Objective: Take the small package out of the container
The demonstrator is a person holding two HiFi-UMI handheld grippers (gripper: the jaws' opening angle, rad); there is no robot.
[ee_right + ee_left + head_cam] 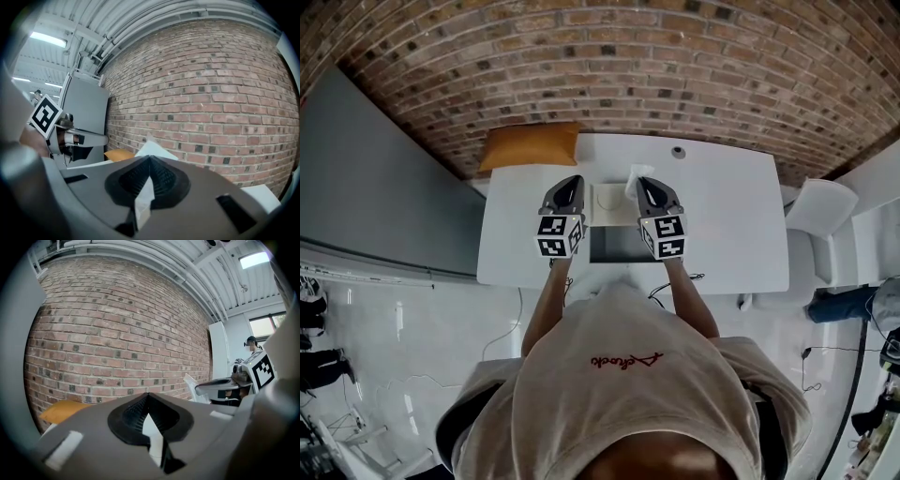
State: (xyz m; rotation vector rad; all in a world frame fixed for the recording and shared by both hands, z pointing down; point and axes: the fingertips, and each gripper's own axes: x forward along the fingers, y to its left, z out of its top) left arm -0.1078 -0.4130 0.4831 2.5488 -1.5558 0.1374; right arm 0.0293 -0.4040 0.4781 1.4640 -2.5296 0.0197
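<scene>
Both grippers hang side by side over a white table [722, 216], held level and pointing at the brick wall. My right gripper [643, 182] [149, 161] is shut on a small white package [631, 176] [155, 149]; a corner of the package sticks out past the jaw tips, and a white strip of it shows lower between the jaws. My left gripper [571, 180] [147, 397] is shut, its jaws meeting at the tip with nothing gripped. Below and between the two lies the container [607, 202], a pale box with a dark opening [614, 246] on its near side.
An orange padded envelope [531, 145] [63, 411] [118, 153] lies on the table's far left corner. A small round fitting [678, 151] sits near the far edge. A white chair [820, 211] stands at the right, a grey partition [375, 187] at the left, and the brick wall [609, 66] behind.
</scene>
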